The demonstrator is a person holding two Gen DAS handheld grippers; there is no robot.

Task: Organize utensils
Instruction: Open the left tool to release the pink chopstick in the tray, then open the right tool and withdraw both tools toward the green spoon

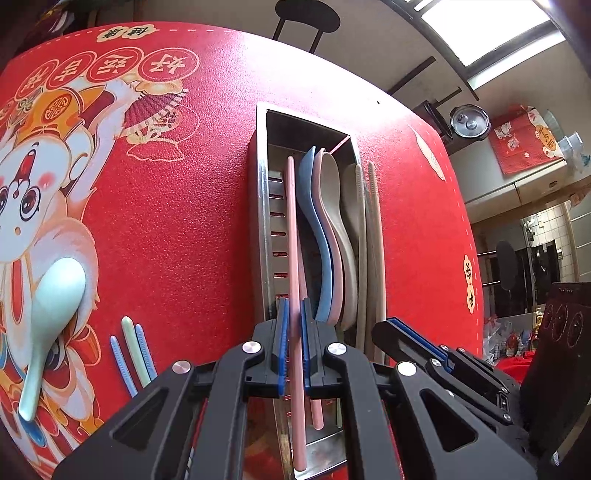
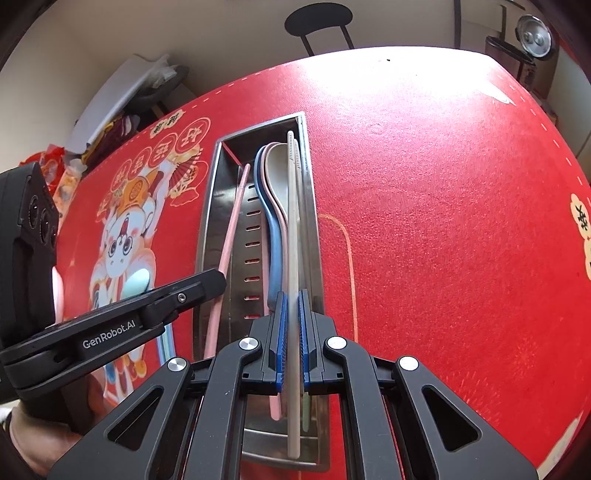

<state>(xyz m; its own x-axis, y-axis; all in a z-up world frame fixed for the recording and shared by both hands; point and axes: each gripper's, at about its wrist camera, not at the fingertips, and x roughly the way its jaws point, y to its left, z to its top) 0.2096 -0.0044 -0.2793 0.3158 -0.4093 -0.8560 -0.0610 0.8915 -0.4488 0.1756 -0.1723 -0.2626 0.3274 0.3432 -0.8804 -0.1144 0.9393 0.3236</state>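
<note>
A long steel tray (image 1: 258,192) lies on the red table mat and holds a blue, a pink and a beige spoon (image 1: 325,221) nested together. My left gripper (image 1: 294,306) is shut on a pink chopstick (image 1: 293,229) that points along the tray's left side. In the right wrist view, my right gripper (image 2: 292,299) is shut on a beige chopstick (image 2: 292,221) over the tray's (image 2: 207,221) right side, beside another beige one. The left gripper (image 2: 218,278) shows there at the left with the pink chopstick (image 2: 231,229). The right gripper (image 1: 395,328) appears beside the tray.
A mint green spoon (image 1: 51,321) lies on the mat to the left. Near it lie two blue chopsticks and a green one (image 1: 133,354). A black chair (image 2: 319,22) stands beyond the table's far edge. The mat right of the tray (image 2: 443,221) is bare.
</note>
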